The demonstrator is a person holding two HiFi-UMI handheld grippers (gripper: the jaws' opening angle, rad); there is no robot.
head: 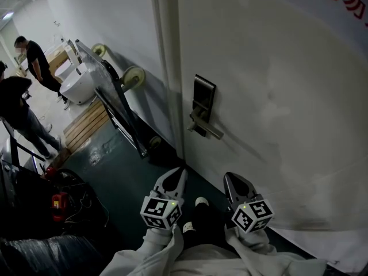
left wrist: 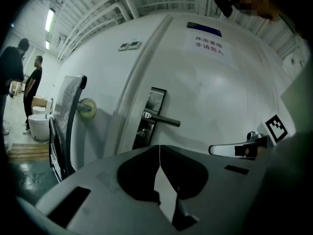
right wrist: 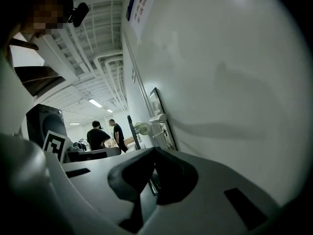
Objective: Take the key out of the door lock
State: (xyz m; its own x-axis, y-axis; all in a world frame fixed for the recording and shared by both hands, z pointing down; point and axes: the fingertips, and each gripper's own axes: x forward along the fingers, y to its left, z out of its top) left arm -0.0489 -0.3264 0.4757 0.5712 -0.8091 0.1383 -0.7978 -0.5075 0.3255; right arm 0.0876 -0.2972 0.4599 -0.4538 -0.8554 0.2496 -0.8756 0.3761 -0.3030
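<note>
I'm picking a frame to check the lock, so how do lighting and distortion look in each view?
Head view: dim, yet the dark metal lock plate reads sharp on the white door. Left gripper view: fisheye bows the door edge, corners black, lock plate clear. Right gripper view: door seen obliquely, lock plate tiny.

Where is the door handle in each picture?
Head view: the door handle is just right of centre, on the white door.
Left gripper view: the handle is near centre, sticking out rightward.
Right gripper view: the handle is small, at centre.
Shared landmark: the pale cart wheel, left of the handle everywhere.
</note>
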